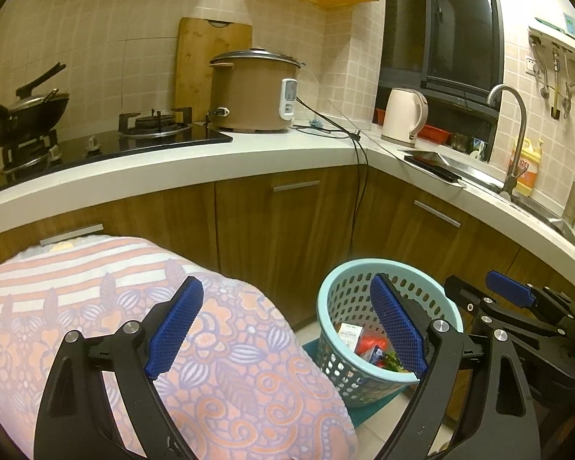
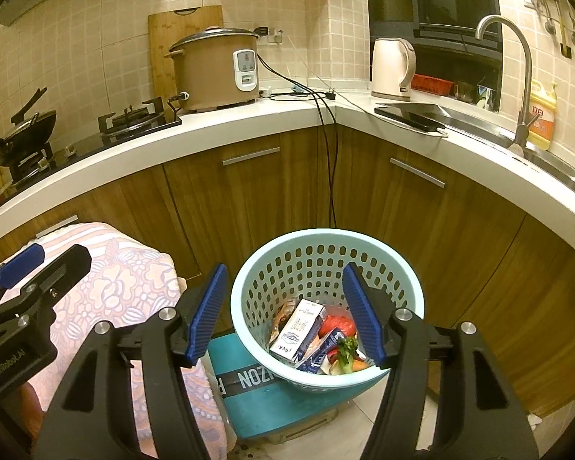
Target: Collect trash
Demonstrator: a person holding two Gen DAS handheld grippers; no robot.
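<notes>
A light blue perforated basket [image 2: 310, 253] stands on a teal box [image 2: 272, 395] on the floor. It holds trash: a white carton [image 2: 299, 331], a red wrapper [image 2: 339, 324], a blue packet [image 2: 324, 350] and a green vegetable scrap [image 2: 347, 349]. My right gripper [image 2: 283, 314] is open and empty, above the basket's near rim. My left gripper [image 1: 287, 329] is open and empty, between a cloth-covered surface [image 1: 96, 306] and the basket [image 1: 349, 299]. Each gripper shows at the edge of the other's view.
An L-shaped white counter [image 2: 249, 122] over wooden cabinets carries a rice cooker [image 2: 218, 73], kettle [image 2: 393, 69], gas stove with a wok [image 2: 23, 130], cutting board, sink and tap [image 2: 517, 61]. A black cable [image 2: 331, 176] hangs down the cabinet corner.
</notes>
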